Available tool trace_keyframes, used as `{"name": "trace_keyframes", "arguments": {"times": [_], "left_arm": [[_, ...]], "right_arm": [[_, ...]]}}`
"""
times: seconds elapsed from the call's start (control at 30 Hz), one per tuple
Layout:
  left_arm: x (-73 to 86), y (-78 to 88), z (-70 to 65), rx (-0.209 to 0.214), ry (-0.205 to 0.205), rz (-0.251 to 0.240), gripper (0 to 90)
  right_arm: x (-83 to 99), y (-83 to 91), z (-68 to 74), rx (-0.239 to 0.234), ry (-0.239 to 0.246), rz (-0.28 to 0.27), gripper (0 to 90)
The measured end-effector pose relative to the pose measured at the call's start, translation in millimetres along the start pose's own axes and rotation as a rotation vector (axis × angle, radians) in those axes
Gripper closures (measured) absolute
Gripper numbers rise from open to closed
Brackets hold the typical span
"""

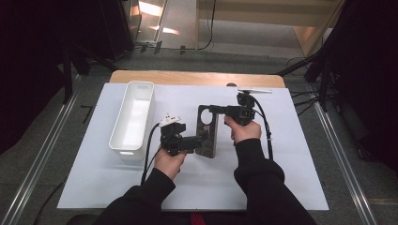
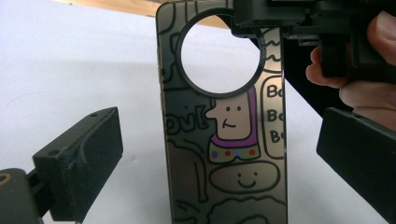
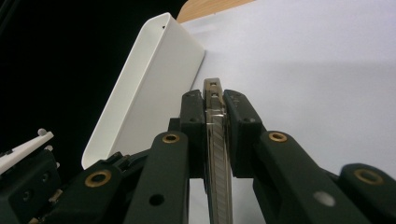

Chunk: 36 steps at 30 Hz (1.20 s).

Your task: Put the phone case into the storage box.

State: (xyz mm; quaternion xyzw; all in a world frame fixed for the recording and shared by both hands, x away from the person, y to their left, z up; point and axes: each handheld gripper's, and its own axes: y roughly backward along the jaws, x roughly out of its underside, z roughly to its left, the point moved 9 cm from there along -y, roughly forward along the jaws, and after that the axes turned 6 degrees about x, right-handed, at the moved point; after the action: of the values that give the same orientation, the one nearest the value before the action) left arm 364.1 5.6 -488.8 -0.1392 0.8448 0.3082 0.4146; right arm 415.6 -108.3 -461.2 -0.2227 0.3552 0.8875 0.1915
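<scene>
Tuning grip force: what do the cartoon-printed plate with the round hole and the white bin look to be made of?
Plate: likely thin metal or metallised plastic, glossy; the bronze-grey face mirrors light under printed cartoons, and its edge looks slim and shiny between the right gripper jaws.
White bin: probably moulded plastic, smooth satin; uniform white, thin walls, rounded corners.
Neither can be confirmed by look alone.

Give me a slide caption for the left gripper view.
Open left gripper flanks a cartoon-printed phone case clamped by the right gripper.

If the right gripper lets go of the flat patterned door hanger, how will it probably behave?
The door hanger looks thin, stiff and glossy, so it may slip. Right gripper pinches its top edge; left gripper stands open around it. Standing on edge, it would likely tip flat on the white mat.
</scene>
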Motion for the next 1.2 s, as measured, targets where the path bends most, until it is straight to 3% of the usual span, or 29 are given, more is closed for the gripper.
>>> {"name": "trace_keyframes", "arguments": {"times": [0.57, 0.83, 1.2], "left_arm": [[10.2, 2.4, -6.4, 0.07, -0.003, 0.172, 0.8], [10.6, 4.9, -10.0, 0.117, -0.017, 0.217, 0.8], [7.8, 9.0, -8.8, 0.115, -0.038, 0.259, 0.8]], "right_arm": [[4.9, 13.9, -4.4, 0.006, 0.035, 0.004, 77.8], [8.6, 17.9, -5.9, -0.002, 0.047, 0.005, 77.8], [14.4, 22.0, 1.2, -0.033, 0.082, -0.001, 77.8]]}}
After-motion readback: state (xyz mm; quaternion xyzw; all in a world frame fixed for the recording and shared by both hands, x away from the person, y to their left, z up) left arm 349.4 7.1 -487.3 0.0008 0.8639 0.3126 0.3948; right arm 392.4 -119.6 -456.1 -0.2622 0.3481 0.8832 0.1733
